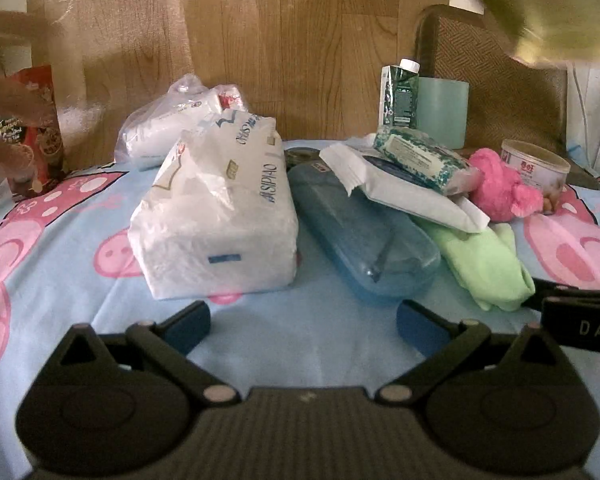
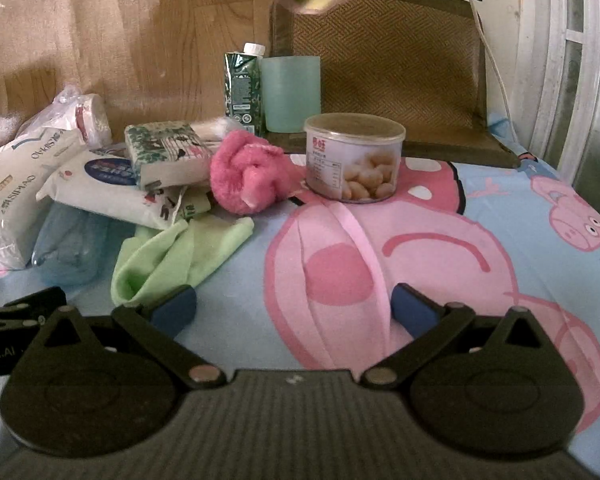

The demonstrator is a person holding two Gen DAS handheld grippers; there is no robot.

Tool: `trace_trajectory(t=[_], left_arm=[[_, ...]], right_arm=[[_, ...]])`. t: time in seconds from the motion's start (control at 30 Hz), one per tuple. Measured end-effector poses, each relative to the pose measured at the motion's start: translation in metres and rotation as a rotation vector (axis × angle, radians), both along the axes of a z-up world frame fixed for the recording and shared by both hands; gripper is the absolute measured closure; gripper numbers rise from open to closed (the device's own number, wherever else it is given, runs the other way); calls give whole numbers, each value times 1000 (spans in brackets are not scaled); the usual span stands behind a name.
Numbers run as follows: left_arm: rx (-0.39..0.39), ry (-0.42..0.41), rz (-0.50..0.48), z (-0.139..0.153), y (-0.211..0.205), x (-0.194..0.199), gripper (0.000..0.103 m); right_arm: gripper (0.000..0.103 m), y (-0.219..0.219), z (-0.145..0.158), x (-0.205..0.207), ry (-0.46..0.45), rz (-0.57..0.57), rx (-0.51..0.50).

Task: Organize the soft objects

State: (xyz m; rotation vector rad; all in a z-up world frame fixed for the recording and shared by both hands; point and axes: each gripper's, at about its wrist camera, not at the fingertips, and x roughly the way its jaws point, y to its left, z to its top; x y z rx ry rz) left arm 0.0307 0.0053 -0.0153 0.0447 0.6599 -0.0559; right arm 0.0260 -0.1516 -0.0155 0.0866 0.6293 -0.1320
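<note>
- The left gripper (image 1: 303,322) hangs spread wide and empty above the cartoon-print sheet (image 1: 60,280), just short of the big tissue pack (image 1: 216,220).
- The right gripper (image 2: 294,308) is likewise wide apart and holds nothing; its left pad sits just beside the green cloth (image 2: 172,256).
- The soft things lie in one heap: the tissue pack, a bagged roll pack (image 1: 172,120) behind it, a flat wipes packet (image 1: 404,192), a small patterned tissue pack (image 1: 416,158) on top of that, the green cloth below, and a pink plush ball (image 2: 244,176) to the right.
- The tissue pack looks light and squashy under a slick plastic wrap; I would pinch it across a narrow end, firmly, since the film may slide.
- The green cloth is limp and will drape; a fold near its front edge seems the easiest hold.
- The plush ball should compress readily and can be taken anywhere across its middle.
- The wipes packet pins the cloth's far end, so pulling the cloth first could topple the small pack.
- Hard things crowd the heap: a blue plastic case (image 1: 360,240) between tissue pack and cloth, a tin of beans (image 2: 354,160) near the plush, a carton (image 2: 242,88) and a pale green cup (image 2: 290,94) behind.
- A red packet (image 1: 36,128) stands far left, well apart.
</note>
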Motion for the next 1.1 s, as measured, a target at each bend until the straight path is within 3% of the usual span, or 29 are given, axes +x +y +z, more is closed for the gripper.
trace_trajectory(t=[1.1], left_arm=[[-6, 3, -1, 2, 1, 0, 0]], right_arm=[[0, -1, 0, 0, 4, -6, -6]])
